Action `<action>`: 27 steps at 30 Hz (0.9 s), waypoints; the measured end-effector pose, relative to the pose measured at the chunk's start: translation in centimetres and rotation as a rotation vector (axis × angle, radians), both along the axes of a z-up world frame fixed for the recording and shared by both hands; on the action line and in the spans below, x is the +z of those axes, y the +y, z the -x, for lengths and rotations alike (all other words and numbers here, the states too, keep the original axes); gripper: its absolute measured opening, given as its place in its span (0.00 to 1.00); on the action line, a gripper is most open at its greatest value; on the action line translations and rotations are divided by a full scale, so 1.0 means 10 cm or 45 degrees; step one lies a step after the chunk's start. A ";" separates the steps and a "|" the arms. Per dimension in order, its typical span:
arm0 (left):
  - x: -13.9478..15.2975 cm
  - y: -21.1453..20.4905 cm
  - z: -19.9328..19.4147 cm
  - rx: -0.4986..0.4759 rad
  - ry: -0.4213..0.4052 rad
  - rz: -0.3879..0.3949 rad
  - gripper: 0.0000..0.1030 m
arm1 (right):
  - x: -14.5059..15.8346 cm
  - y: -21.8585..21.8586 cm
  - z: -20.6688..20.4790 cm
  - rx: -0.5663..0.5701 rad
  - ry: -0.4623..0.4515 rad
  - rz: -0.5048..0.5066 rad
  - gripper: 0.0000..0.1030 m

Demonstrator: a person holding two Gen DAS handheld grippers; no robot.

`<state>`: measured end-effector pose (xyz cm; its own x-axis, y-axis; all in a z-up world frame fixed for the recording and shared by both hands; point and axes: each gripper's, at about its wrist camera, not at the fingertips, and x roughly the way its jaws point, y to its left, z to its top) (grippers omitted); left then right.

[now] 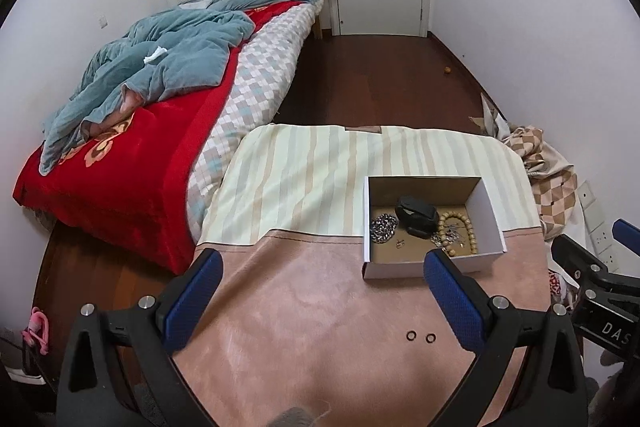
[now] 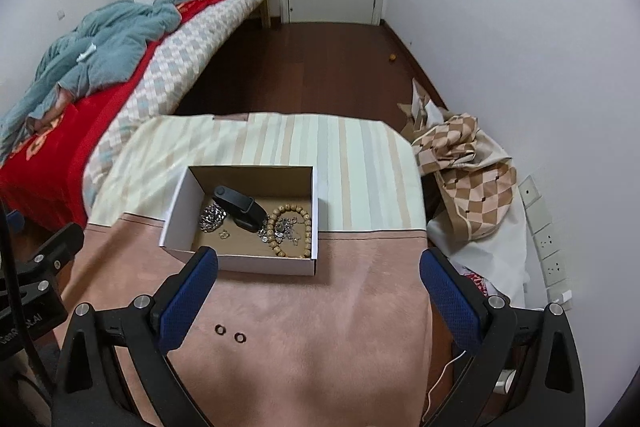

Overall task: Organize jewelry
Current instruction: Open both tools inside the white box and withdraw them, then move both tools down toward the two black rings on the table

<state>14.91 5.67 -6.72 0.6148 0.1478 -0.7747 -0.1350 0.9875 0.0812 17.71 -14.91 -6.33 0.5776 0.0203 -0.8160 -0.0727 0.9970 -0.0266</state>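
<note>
Progress: mostly done | cardboard box [image 2: 240, 263] mid-table holds bead bracelet [image 2: 290, 233], chain [image 2: 212, 217], black case [image 2: 238, 207] | two small rings [image 2: 230, 333], perhaps earrings, left near front edge | left gripper [image 1: 320, 299] and right gripper [image 2: 320, 299] wide open, empty.

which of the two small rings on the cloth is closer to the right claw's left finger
The left ring of the pair: in the right wrist view it lies beside that blue finger, while the other ring sits further right, toward the open middle of the cloth.

Two rings [image 2: 229, 333] on the table [image 2: 328, 307] before the box [image 2: 240, 263] of jewelry.
</note>
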 end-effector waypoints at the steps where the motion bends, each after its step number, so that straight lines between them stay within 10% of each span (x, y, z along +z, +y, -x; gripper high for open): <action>1: 0.02 0.00 0.03 -0.002 -0.004 0.003 1.00 | 0.04 -0.01 0.04 -0.001 -0.009 -0.002 0.99; 14: 0.16 0.00 0.35 0.024 -0.058 0.031 0.99 | 0.31 -0.04 0.46 0.003 -0.077 -0.045 0.99; 22: -0.75 0.16 0.37 0.101 0.170 -0.003 0.99 | -0.54 0.02 0.59 0.019 0.085 -0.084 0.98; 27: -1.46 0.29 0.26 0.126 0.350 -0.040 0.99 | -1.34 0.11 0.55 0.078 0.235 -0.188 0.57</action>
